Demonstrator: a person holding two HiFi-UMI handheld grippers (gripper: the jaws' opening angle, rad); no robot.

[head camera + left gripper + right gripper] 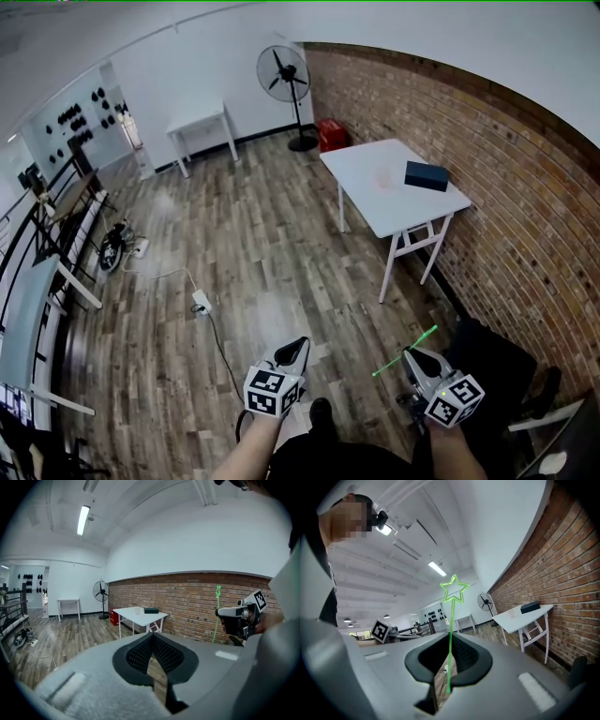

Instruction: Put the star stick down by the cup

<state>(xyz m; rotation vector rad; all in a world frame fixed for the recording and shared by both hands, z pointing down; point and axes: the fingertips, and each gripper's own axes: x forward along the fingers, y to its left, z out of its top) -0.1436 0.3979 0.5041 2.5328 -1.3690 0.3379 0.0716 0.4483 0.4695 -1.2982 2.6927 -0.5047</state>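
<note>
Pinching: the right gripper [407, 354] is clamping the thin green star stick [450, 620] between its jaws, gripping low on the shaft – the star end is poking up past the tips in the right gripper view.
Star stick spot: in the head view it's hanging over the wood floor [253, 244], slanting across the right gripper's tips, well apart from the white table [394, 211].
Left gripper [302, 342]: jaws are sitting pressed together with nothing between them – it's floating beside the right one.
Cup [382, 178]: looking pale and see-through, it's sitting on the table near a dark box [427, 175].
Background: a standing fan [283, 73] is sitting by the far wall, next to a red box [331, 134].
</note>
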